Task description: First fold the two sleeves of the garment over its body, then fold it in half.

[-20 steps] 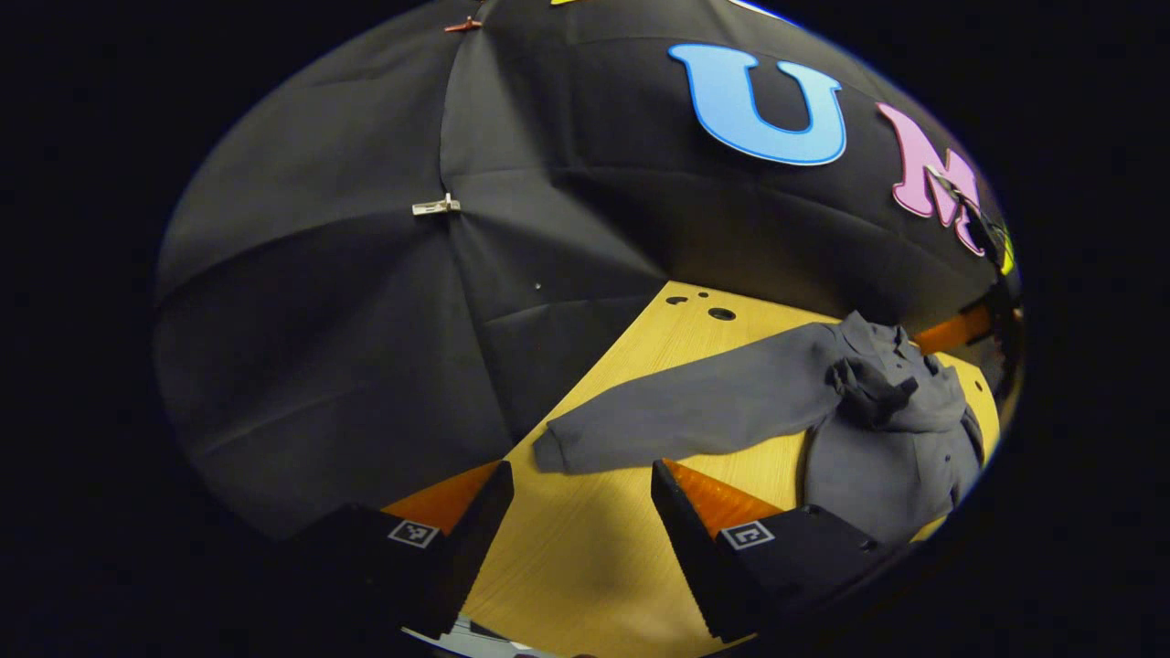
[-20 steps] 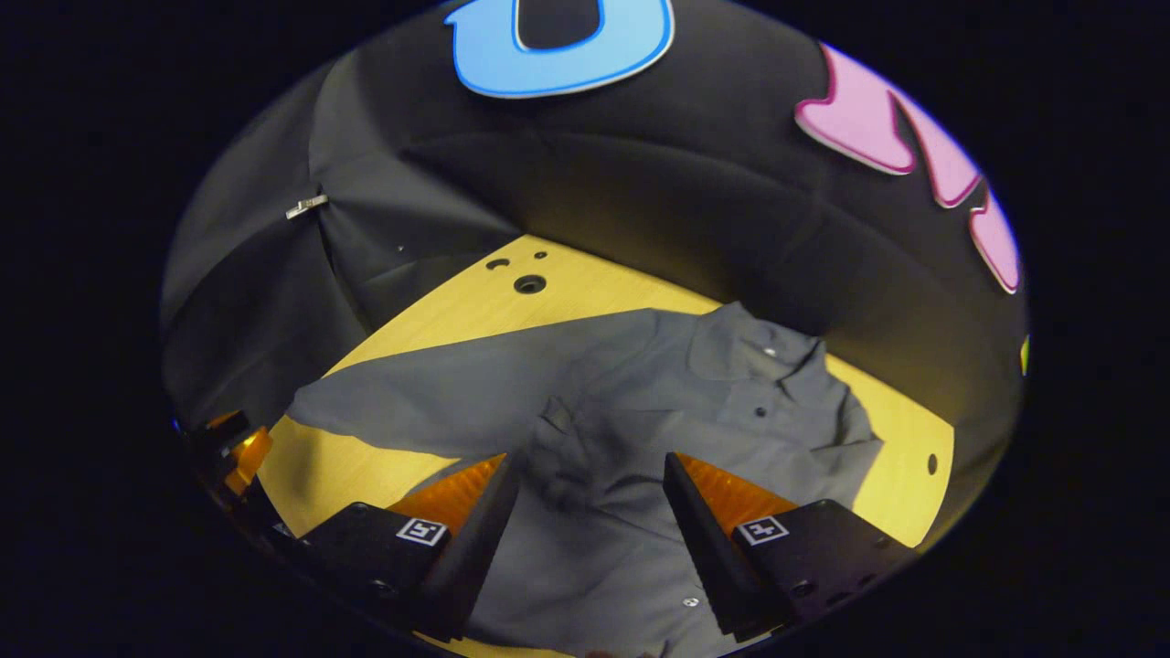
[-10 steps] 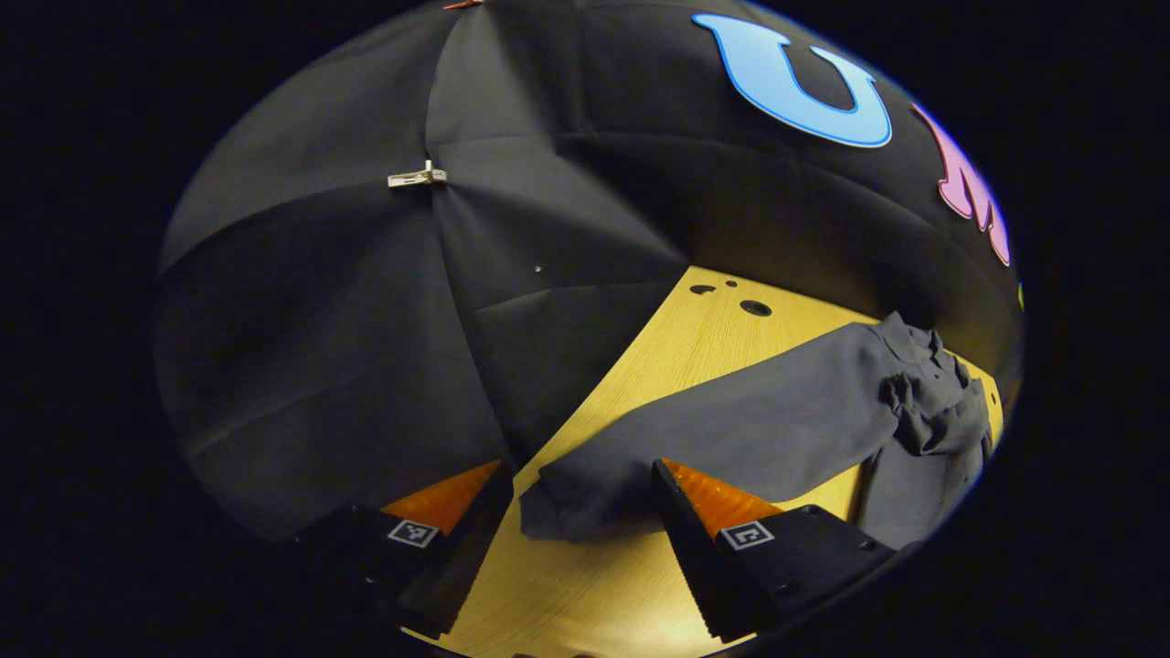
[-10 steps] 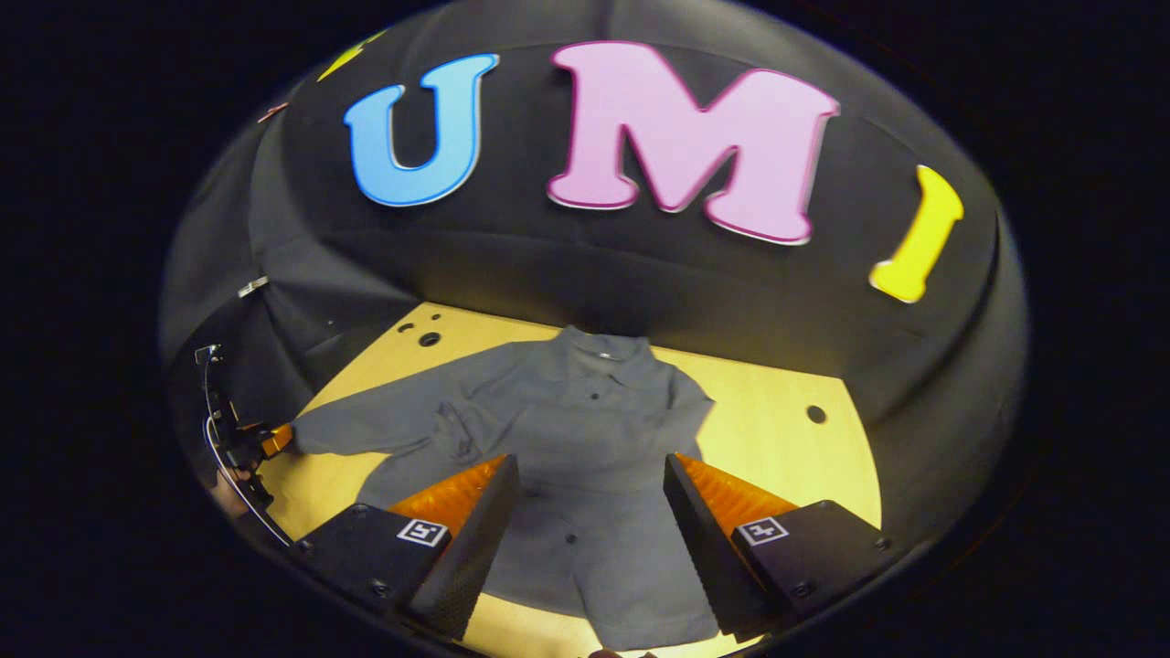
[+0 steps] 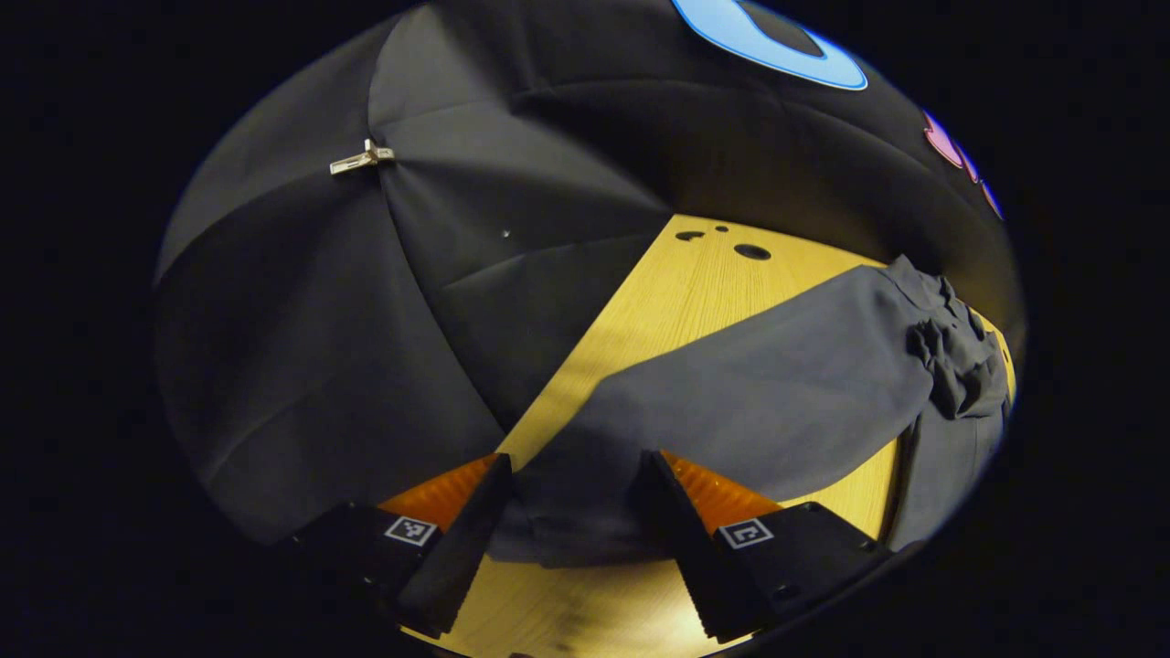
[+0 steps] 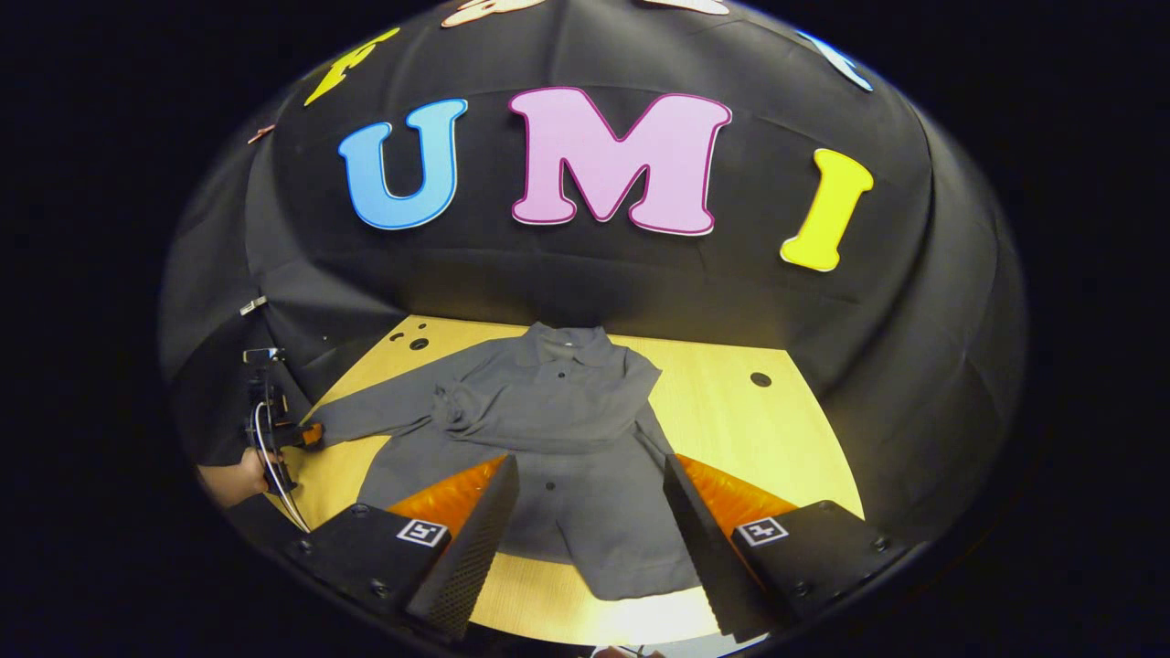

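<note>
Partly hidden between the left hand-held gripper's (image 5: 571, 507) spread fingers lies the sleeve cuff (image 5: 558, 530); the right hand-held gripper (image 6: 590, 512) hovers released.

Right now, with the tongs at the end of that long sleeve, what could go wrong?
1. The left tongs stand open around the cuff, not pinching it. If they lift before closing, the sleeve may slip out.
2. The other sleeve already lies bunched on the shirt. Dragging this sleeve across could rumple it more.
3. The right tongs hover open above the shirt, not pressing it, so a pull might slide the whole shirt on the table.
</note>
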{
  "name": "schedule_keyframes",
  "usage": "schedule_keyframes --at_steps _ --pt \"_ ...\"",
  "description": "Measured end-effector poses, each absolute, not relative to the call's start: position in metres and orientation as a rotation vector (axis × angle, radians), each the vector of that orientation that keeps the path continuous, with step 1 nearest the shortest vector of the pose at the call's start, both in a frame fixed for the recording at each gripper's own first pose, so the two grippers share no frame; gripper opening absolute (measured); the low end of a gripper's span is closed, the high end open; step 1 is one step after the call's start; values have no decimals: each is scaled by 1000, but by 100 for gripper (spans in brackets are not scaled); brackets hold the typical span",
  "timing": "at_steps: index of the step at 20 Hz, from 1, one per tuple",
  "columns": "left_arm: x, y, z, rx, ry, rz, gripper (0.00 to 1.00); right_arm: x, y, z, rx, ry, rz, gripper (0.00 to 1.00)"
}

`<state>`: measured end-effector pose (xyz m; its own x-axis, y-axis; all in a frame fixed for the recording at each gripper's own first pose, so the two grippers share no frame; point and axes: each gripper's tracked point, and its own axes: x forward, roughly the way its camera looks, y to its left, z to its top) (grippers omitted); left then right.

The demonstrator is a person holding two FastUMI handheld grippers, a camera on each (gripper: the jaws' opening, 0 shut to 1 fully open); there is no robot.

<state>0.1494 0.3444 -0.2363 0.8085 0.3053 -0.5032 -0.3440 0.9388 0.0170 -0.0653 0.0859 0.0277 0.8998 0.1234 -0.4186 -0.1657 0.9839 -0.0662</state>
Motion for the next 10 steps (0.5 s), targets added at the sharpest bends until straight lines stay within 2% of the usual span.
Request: schedule_keyframes --at_steps 1,3,5,8,10 --pt "148 340 -239 -88 537 330 96 -70 87 27 -90 424 149 98" --pt "148 335 -240 -97 550 315 82 -73 88 26 -90 414 154 98" --pt "147 326 -242 -100 576 283 77 -72 86 25 -101 406 159 98" --pt "142 308 -243 -133 612 279 34 -67 89 17 -57 401 174 98" --pt "138 299 -242 -131 633 284 19 -64 82 6 -62 427 185 98"
